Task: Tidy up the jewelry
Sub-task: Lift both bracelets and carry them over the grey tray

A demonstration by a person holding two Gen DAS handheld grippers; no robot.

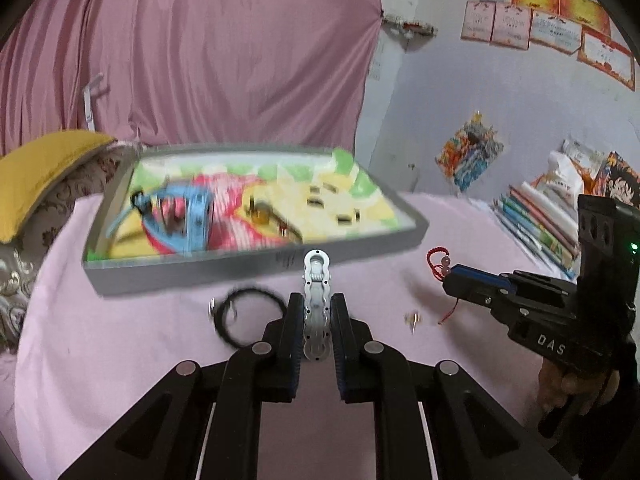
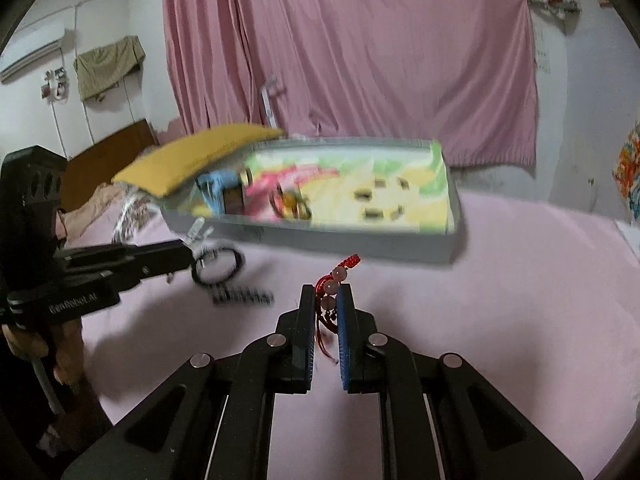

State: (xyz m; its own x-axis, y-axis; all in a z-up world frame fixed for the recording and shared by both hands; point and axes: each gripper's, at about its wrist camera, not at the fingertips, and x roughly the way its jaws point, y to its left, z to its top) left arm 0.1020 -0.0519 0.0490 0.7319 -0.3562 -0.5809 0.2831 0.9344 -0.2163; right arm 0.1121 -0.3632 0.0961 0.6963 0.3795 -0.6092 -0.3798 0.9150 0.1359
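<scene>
My left gripper (image 1: pixel 317 300) is shut on a silver hair clip (image 1: pixel 317 280) that sticks out past its fingertips, above the pink sheet. In the right wrist view my right gripper (image 2: pixel 325 294) is shut on a red cord bracelet with pink beads (image 2: pixel 338 274). The same bracelet (image 1: pixel 440 266) hangs from the right gripper (image 1: pixel 454 276) at the right of the left wrist view. A grey tray (image 1: pixel 256 266) with a colourful lining lies ahead of both, holding a blue watch (image 1: pixel 188 216) and small pieces. A black hair tie (image 1: pixel 240 316) lies left of the clip.
A yellow cushion (image 1: pixel 44 176) leans at the tray's left end. Books and papers (image 1: pixel 544 216) are stacked at the right by the wall. A small gold piece (image 1: pixel 412 318) lies on the pink sheet (image 1: pixel 120 360). A black comb-like clip (image 2: pixel 244 296) lies near the hair tie (image 2: pixel 218 266).
</scene>
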